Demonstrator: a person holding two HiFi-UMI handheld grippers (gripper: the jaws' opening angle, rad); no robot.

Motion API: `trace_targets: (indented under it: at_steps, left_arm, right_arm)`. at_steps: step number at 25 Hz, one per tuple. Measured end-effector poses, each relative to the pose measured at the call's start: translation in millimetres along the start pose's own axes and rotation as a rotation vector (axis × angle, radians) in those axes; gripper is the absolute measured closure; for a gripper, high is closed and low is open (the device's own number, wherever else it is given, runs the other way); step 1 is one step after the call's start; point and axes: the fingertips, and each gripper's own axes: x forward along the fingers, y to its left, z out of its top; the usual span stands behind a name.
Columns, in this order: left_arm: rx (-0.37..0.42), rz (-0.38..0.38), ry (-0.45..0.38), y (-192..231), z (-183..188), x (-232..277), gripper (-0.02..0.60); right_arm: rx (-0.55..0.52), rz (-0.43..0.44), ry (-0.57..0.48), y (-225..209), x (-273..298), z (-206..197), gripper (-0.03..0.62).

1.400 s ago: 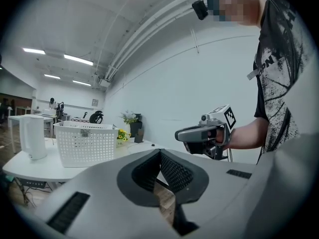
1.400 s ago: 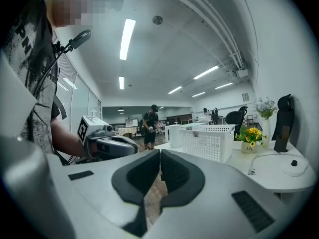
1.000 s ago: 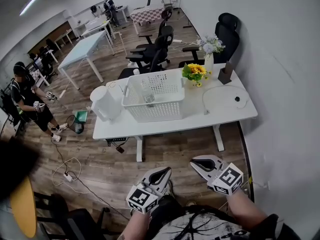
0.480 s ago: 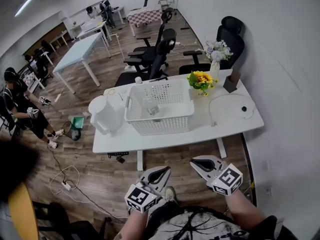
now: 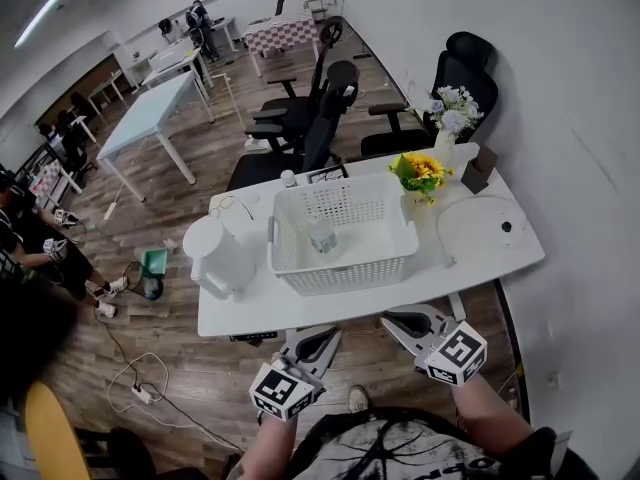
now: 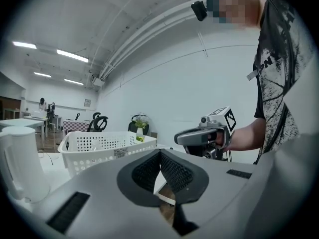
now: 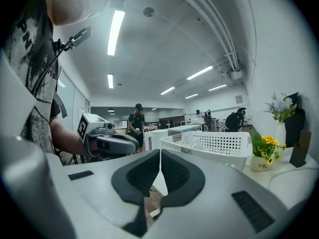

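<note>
My left gripper (image 5: pixel 321 337) and right gripper (image 5: pixel 396 321) are held side by side at waist height, just short of the front edge of a white table (image 5: pixel 250 308). Both are shut with nothing between the jaws, which meet along a thin line in the left gripper view (image 6: pixel 160 154) and the right gripper view (image 7: pixel 160 156). A white perforated basket (image 5: pixel 345 233) stands mid-table ahead of them, with a small clear bottle (image 5: pixel 322 236) inside. Left of the basket is a white kettle (image 5: pixel 220 258). Each gripper view shows the other gripper in a hand: the right gripper (image 6: pixel 202 135), the left gripper (image 7: pixel 108 141).
Yellow flowers in a pot (image 5: pixel 422 173), a vase of pale flowers (image 5: pixel 448 118) and a round white pad (image 5: pixel 480 230) occupy the table's right part. Black office chairs (image 5: pixel 310 108) stand behind it. A person (image 5: pixel 35 253) stands far left. Cables lie on the wooden floor (image 5: pixel 140 378).
The table, basket and kettle have come nearer and lower in the head view as I walked up to the table. Both grippers stay shut and level.
</note>
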Motion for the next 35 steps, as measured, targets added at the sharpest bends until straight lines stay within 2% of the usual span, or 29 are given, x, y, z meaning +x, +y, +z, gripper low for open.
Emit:
trace_targets:
  at_steps: [15, 27, 35]
  left_arm:
    - [0.017, -0.037, -0.016, 80.9, -0.1, -9.3, 0.571]
    - [0.002, -0.048, -0.038, 101.3, 6.3, -13.3, 0.571]
    - [-0.006, -0.019, -0.042, 113.4, 4.1, -8.5, 0.571]
  right_arm:
    - [-0.010, -0.076, -0.005, -16.3, 70.3, 12.2, 0.569]
    - [-0.026, -0.091, 0.002, -18.9, 85.0, 23.6, 0.569]
    - [-0.029, -0.082, -0.004, -33.6, 92.3, 26.4, 0.569]
